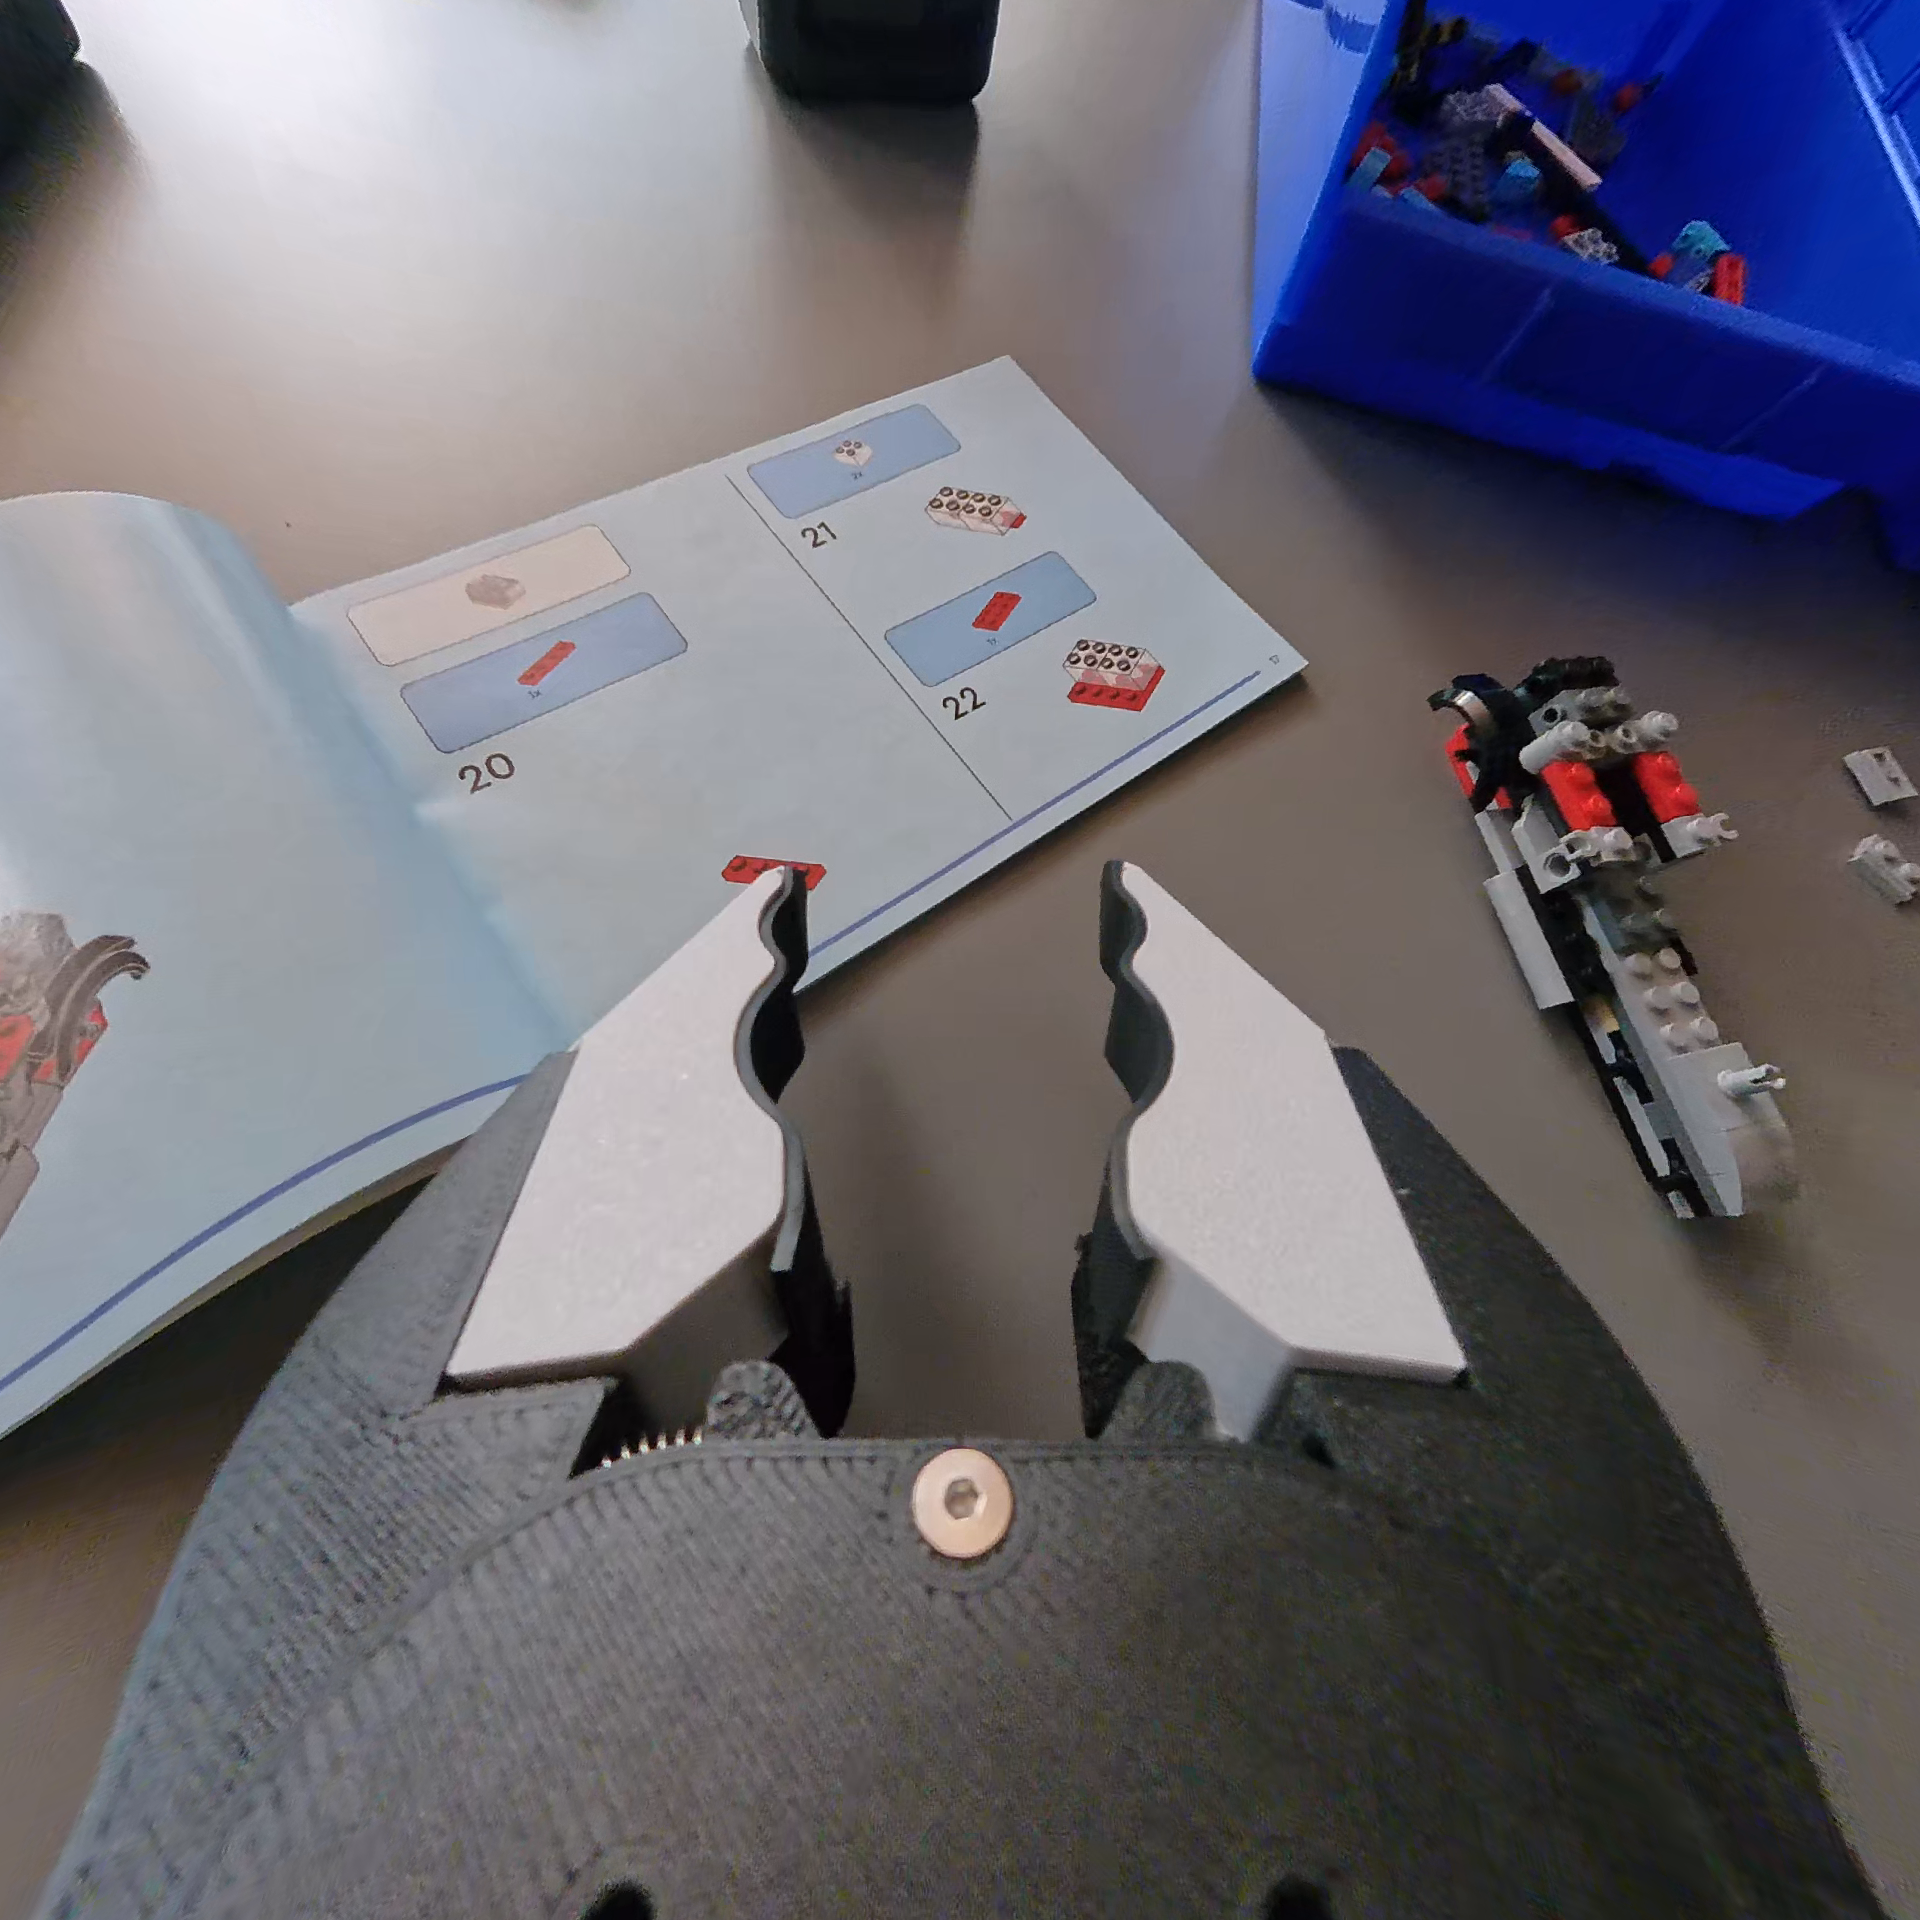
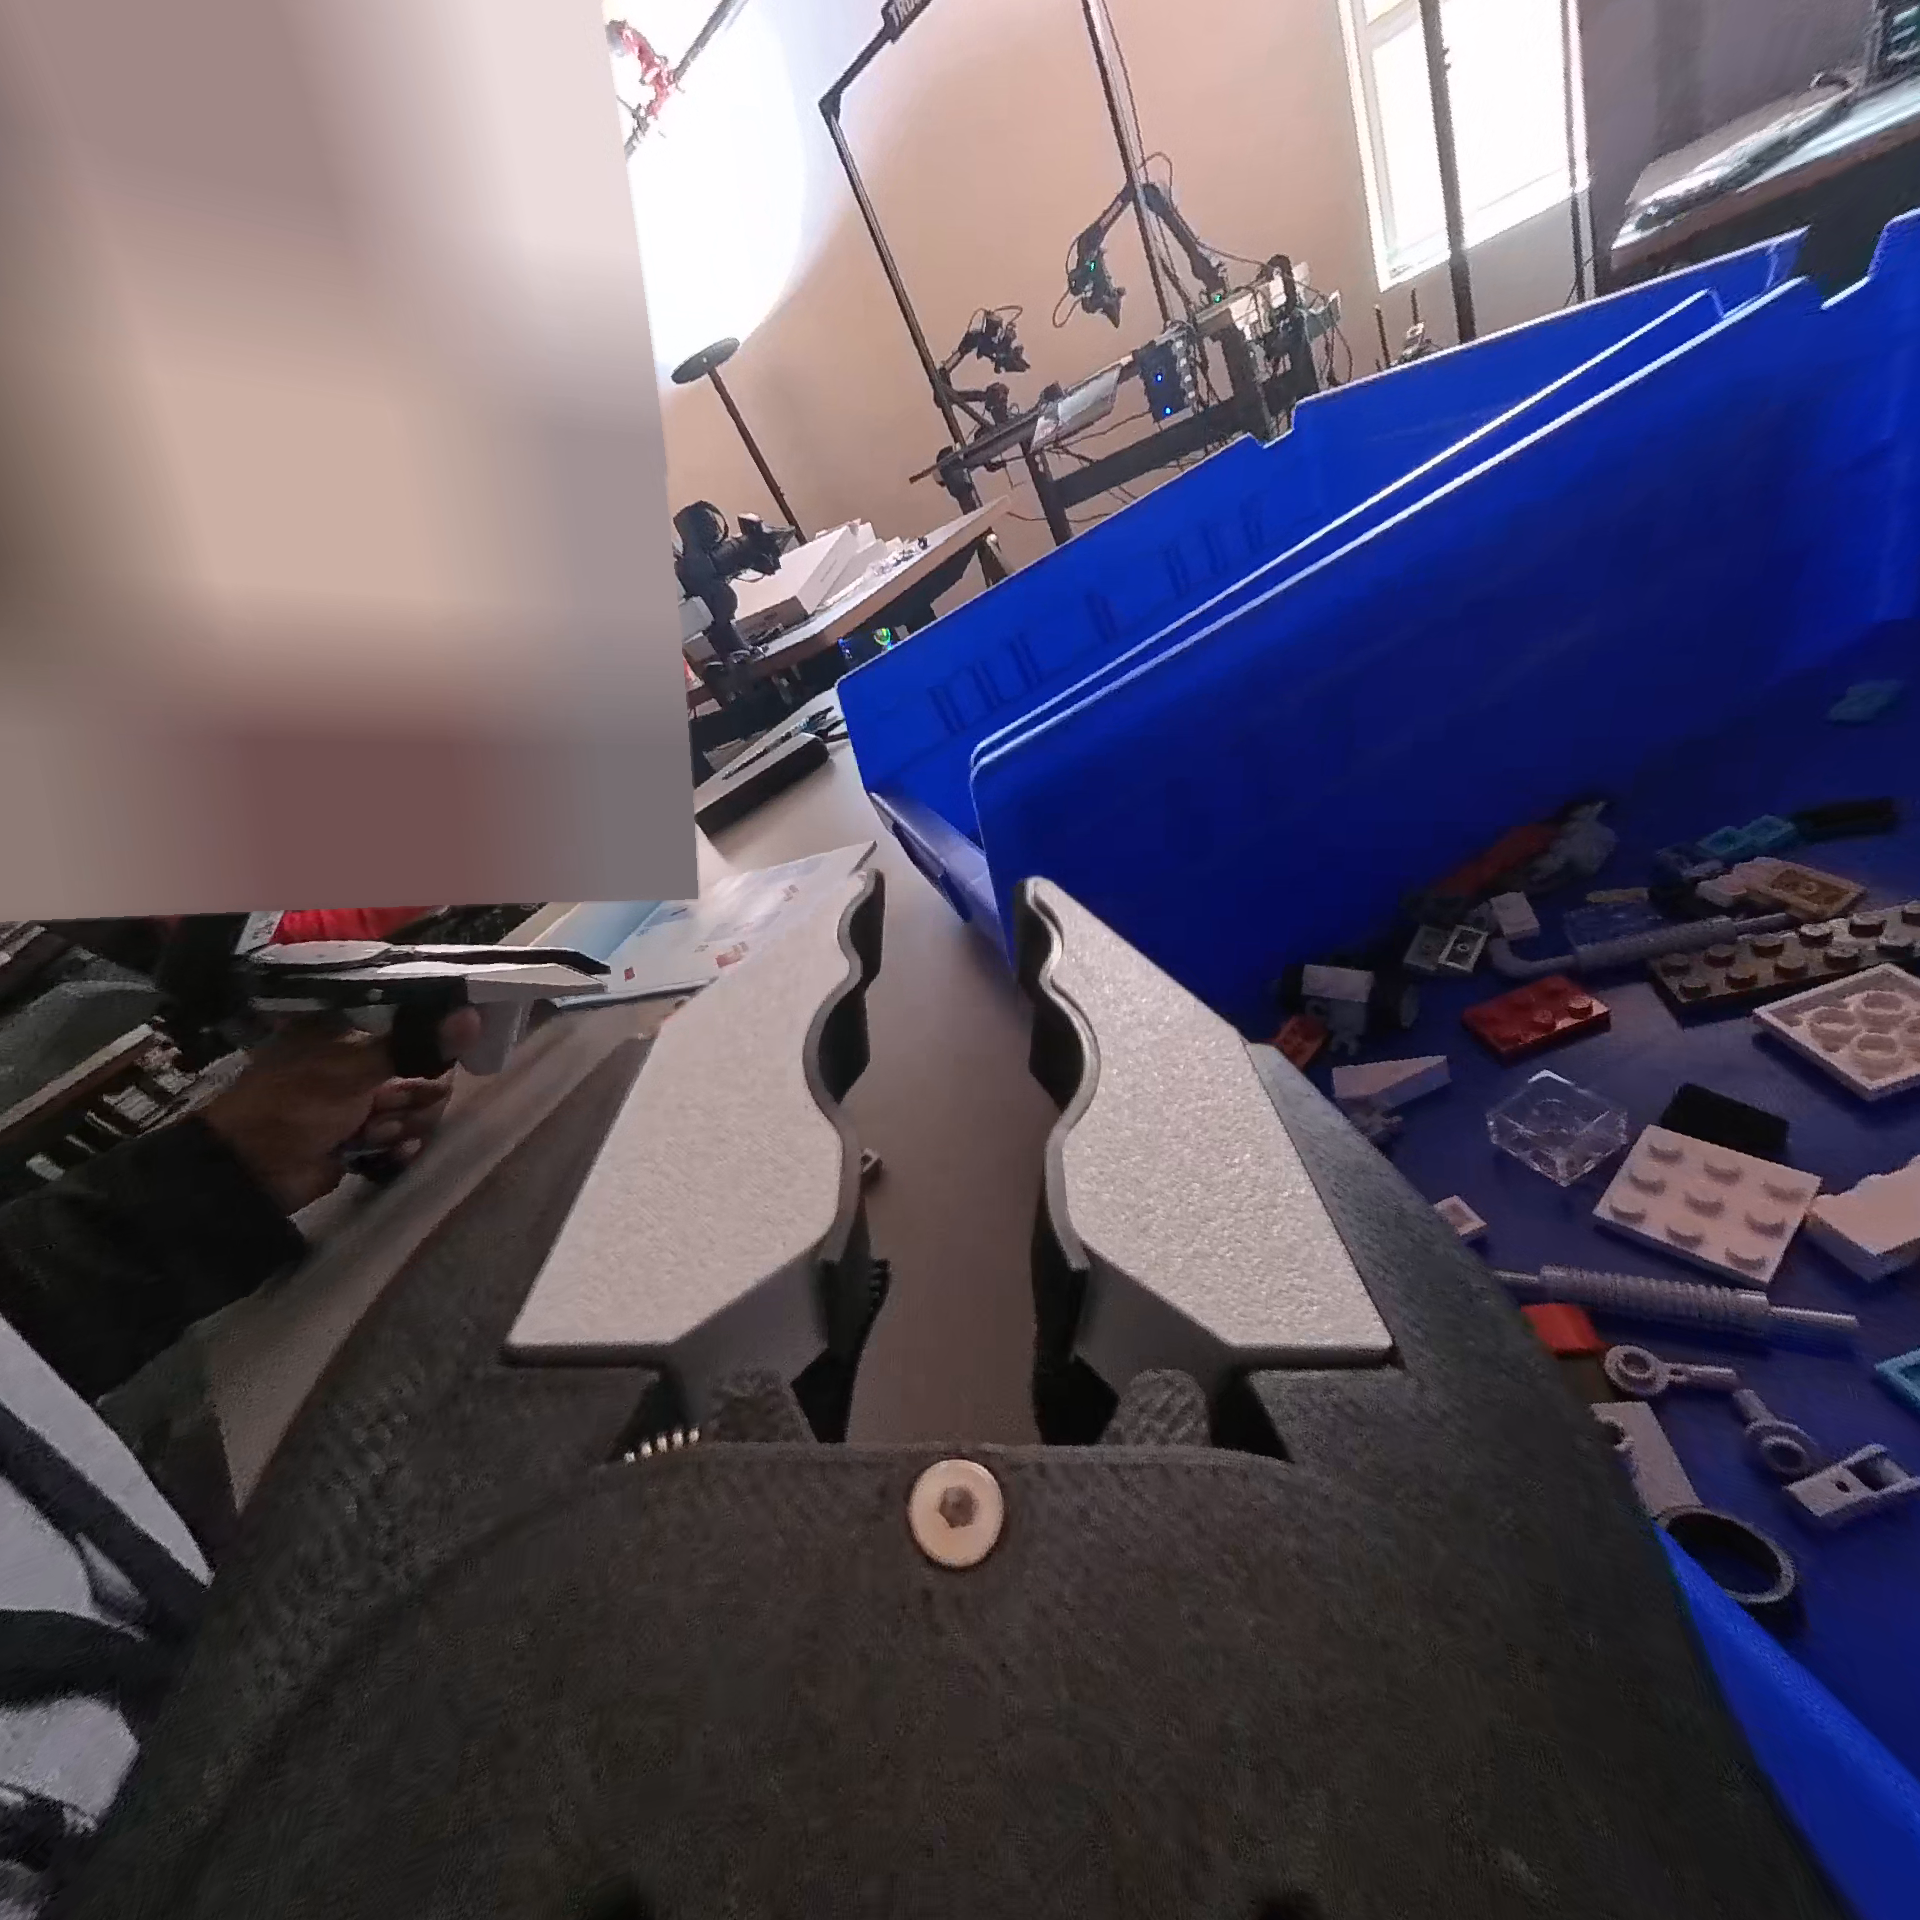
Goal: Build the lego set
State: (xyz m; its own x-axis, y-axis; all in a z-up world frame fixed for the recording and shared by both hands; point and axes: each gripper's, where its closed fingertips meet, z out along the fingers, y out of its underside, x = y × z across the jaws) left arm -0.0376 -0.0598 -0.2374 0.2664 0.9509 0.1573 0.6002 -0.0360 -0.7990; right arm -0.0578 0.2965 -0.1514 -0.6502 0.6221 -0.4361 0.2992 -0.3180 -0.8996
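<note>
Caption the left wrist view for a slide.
Open left gripper over the booklet, one fingertip at a red plate; partial model and blue bin to the right.

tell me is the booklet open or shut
Open. The booklet lies spread flat on the table, two pages showing, with a small red plate resting near its lower edge.

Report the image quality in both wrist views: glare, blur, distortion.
Left wrist view: soft glare on the dark grey tabletop; open light-blue instruction booklet sharp, its left page blurred. Right wrist view: bright window washed out, wide-angle lens bends the blue plastic bin walls, loose bricks inside stay sharp; a blur patch covers the upper left.
</note>
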